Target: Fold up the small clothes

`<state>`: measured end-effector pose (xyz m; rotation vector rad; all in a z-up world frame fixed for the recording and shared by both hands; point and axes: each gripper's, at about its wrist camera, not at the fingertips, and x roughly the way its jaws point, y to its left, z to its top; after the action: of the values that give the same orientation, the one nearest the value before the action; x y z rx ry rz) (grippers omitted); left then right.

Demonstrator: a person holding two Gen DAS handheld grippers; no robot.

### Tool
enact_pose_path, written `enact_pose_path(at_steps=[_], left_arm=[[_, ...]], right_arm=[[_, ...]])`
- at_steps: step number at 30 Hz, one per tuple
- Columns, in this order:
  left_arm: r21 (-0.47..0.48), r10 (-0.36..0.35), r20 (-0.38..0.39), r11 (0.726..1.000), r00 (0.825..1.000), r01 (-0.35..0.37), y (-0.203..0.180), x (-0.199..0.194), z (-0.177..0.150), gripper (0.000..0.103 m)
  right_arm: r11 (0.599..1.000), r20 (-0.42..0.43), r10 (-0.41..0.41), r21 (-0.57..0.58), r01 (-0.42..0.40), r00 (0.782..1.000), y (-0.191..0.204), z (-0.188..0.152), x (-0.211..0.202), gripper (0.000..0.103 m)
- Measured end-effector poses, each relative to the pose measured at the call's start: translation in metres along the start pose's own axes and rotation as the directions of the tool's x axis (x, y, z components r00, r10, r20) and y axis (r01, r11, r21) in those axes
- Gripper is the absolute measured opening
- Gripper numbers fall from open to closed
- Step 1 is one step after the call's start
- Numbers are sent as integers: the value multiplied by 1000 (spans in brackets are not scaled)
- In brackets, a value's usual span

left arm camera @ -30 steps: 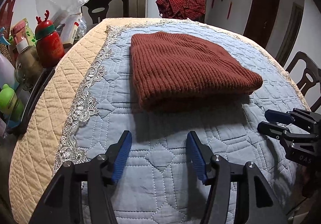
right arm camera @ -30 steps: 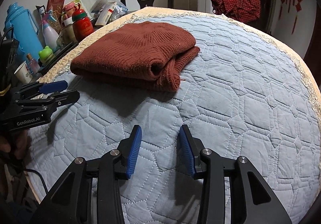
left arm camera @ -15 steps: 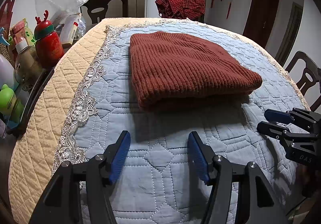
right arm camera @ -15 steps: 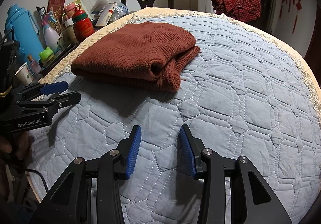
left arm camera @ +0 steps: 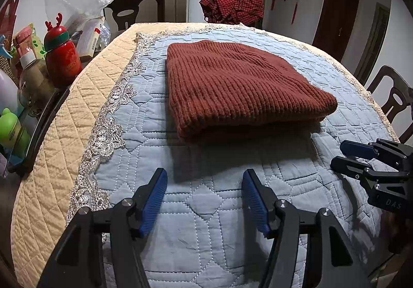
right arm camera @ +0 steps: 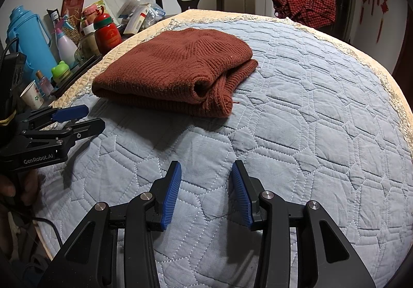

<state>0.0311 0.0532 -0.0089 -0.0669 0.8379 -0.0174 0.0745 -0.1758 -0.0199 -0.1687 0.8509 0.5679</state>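
Left wrist view shows the rust knit sweater (left arm camera: 237, 86) folded on the desk's blue quilt (left arm camera: 206, 210), ahead of both tongs, left (left arm camera: 204, 197) and right (right arm camera: 206, 192), each gaping and empty. Soft, thick, grippy knit, likely floppy: pinch its stacked layers at a corner.

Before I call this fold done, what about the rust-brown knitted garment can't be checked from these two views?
- Underside of the rust-brown knitted garment: hidden against the blue quilted cover, both views.
- Inner layers: covered by the top layer; only the right wrist view shows the rolled opening.
- Far edge: behind the garment's own bulk, both views.
- Garment type: unclear, folded.
- Both the left gripper and right gripper are open, holding nothing.
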Motion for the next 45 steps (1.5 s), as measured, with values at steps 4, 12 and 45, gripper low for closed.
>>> enact_pose_path(at_steps=[4,12,45], left_arm=[[0,-1,0,1000,1000,1,0,0,0,64],[0,0,0,1000,1000,0,0,0,0,64],[5,4,-5,1000,1000,-4,-2,2,-1,68]], right_arm=[[1000,0,3,2,-3,1000,1,1,0,42],[1000,0,4,2,-4,1000,1,1,0,42],[1000,1,9,5,-9,1000,3,2,0,43]])
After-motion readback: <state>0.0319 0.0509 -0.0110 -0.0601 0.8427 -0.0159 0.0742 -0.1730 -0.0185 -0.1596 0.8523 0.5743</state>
